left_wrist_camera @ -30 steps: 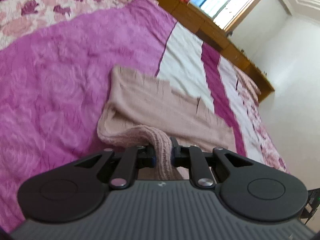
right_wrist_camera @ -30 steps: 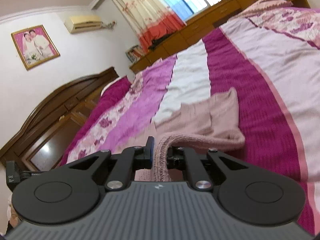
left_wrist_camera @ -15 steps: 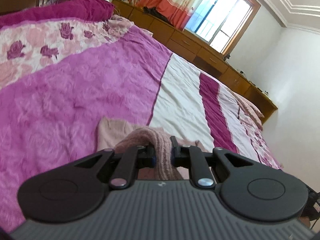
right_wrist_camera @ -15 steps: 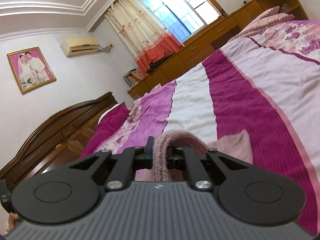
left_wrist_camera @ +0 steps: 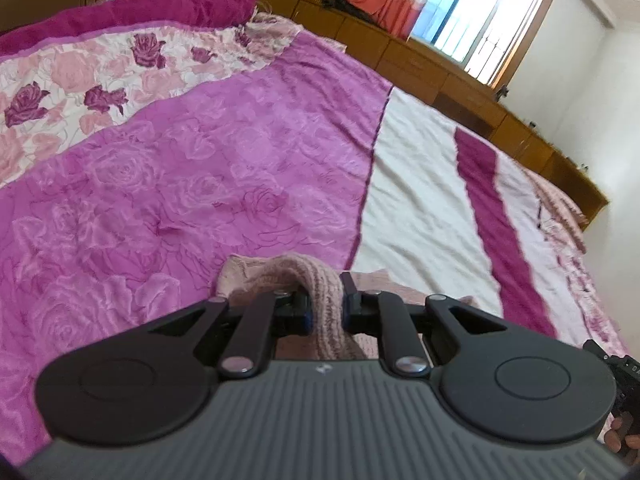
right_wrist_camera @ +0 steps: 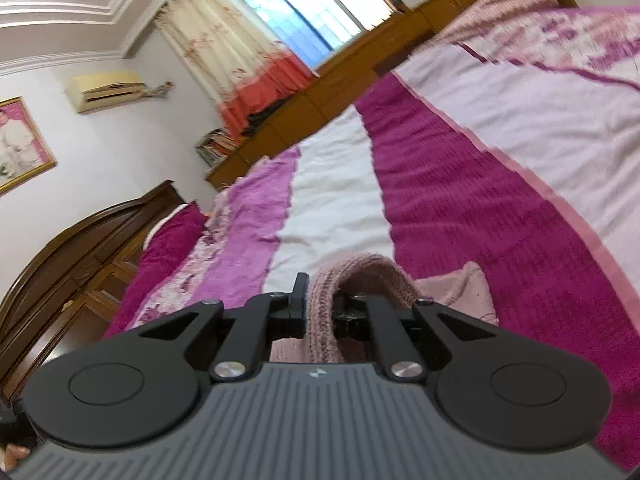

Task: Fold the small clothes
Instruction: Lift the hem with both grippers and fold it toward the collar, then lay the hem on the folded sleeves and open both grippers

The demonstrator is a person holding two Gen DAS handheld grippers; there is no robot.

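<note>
A pale pink knitted garment (left_wrist_camera: 320, 280) is pinched by its ribbed edge in my left gripper (left_wrist_camera: 326, 304), which is shut on it. In the right wrist view the same pink knit (right_wrist_camera: 360, 276) loops over my right gripper (right_wrist_camera: 320, 304), also shut on its ribbed edge. Most of the garment hangs below and behind both grippers and is hidden; only small flaps (right_wrist_camera: 464, 292) show past the fingers. Both grippers hang over a bed with a magenta, white and floral cover (left_wrist_camera: 200, 184).
A dark wooden headboard (right_wrist_camera: 80, 248) stands at the bed's left end. A low wooden cabinet (left_wrist_camera: 440, 76) runs along the far side under a curtained window (right_wrist_camera: 304, 16). A hand (left_wrist_camera: 624, 440) on the other gripper shows at the lower right edge.
Both grippers have pulled back across the bed with the knit in them. The garment, spread out ahead a second ago, now lies mostly folded under and hidden beneath the grippers.
</note>
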